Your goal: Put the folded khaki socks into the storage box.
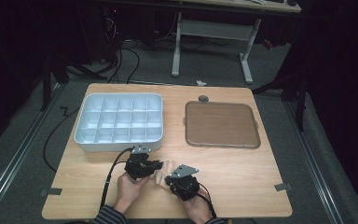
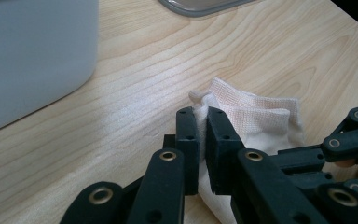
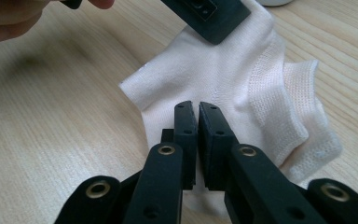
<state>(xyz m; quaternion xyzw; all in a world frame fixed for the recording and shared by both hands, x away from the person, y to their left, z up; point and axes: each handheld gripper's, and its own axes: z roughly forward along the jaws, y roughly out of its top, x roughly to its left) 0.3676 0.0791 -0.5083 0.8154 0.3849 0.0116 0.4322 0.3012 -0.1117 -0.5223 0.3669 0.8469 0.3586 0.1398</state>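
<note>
Left tool (image 2: 201,116) and right tool (image 3: 198,109) pinch the sock (image 3: 223,79).

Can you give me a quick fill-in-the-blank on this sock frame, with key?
1. Both tongs are shut on the cream ____.
2. The white organizer box on the table is divided into many ____.
3. The brown tray lies to the ____ of the box in the high view.
4. The left tongs and right tongs grip the sock from ____ ends.

Missing words: sock; compartments; right; opposite
</note>
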